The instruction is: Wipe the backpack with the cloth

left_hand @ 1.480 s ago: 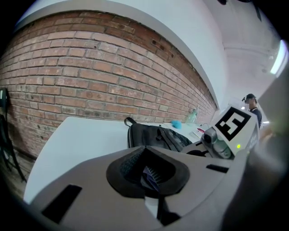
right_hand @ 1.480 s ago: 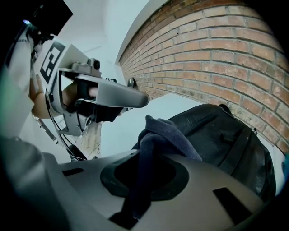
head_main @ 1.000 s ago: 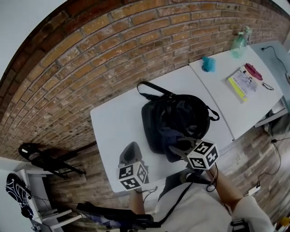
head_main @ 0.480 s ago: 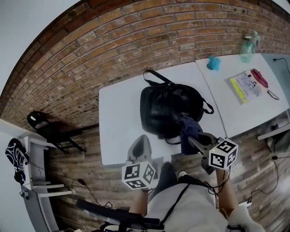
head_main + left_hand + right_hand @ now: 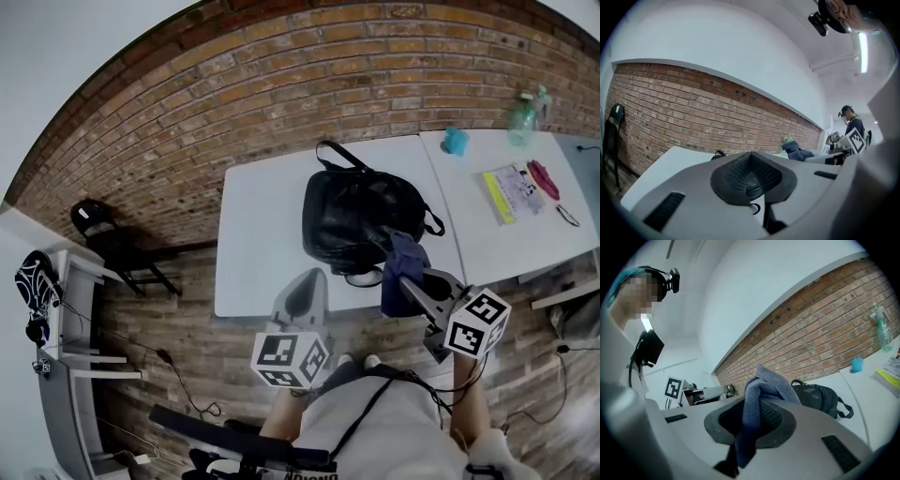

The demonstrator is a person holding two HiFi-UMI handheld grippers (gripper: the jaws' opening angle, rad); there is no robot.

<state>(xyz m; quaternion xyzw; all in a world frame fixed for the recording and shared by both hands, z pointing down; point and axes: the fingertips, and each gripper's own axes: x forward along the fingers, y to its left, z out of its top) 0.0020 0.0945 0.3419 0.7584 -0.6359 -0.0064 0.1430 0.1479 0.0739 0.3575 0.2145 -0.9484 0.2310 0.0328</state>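
Fingers of the right gripper (image 5: 408,281) are clenched on the blue cloth (image 5: 401,264) in the head view, held near the front edge of the black backpack (image 5: 361,216) on the white table (image 5: 258,244), likely ready for a wiping pass. The left gripper view shows the left gripper (image 5: 751,179) closed on nothing, seemingly idle. The right gripper view shows the cloth bunched between the jaws, with a fold free above them.
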